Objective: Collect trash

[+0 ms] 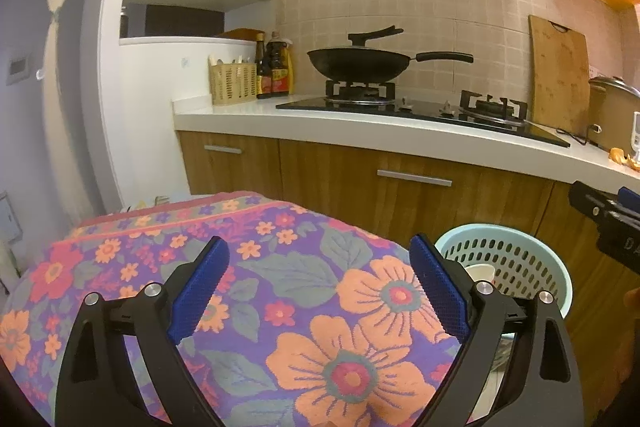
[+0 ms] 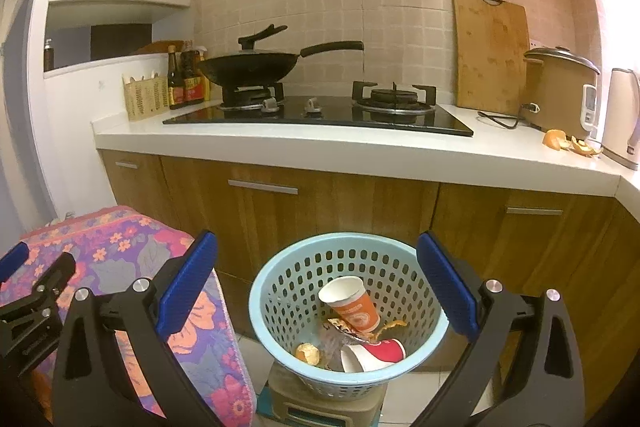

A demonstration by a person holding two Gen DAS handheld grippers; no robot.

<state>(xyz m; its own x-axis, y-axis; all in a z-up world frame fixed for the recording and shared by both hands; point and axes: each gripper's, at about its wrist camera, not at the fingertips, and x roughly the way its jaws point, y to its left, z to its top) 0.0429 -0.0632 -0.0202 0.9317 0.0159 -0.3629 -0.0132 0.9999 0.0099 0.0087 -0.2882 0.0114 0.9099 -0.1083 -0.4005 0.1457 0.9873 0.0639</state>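
Observation:
A light blue perforated trash basket (image 2: 276, 291) stands on the floor before the cabinets; it holds an orange paper cup (image 2: 352, 303), a red and white cup (image 2: 372, 353), orange peel (image 2: 307, 351) and a wrapper. My right gripper (image 2: 318, 287) is open and empty above the basket. My left gripper (image 1: 320, 287) is open and empty over a floral cloth (image 1: 288, 291); the basket (image 1: 520, 255) shows to its right. More orange peel (image 2: 568, 141) lies on the white counter (image 2: 360, 151) near the rice cooker, and also shows in the left wrist view (image 1: 624, 158).
On the counter are a black gas hob (image 2: 320, 115) with a wok (image 2: 252, 67), sauce bottles (image 2: 186, 79), a woven holder (image 2: 144, 97), a cutting board (image 2: 492, 51), a rice cooker (image 2: 560, 87) and a kettle (image 2: 622, 115). Wooden cabinets (image 2: 320, 203) run below.

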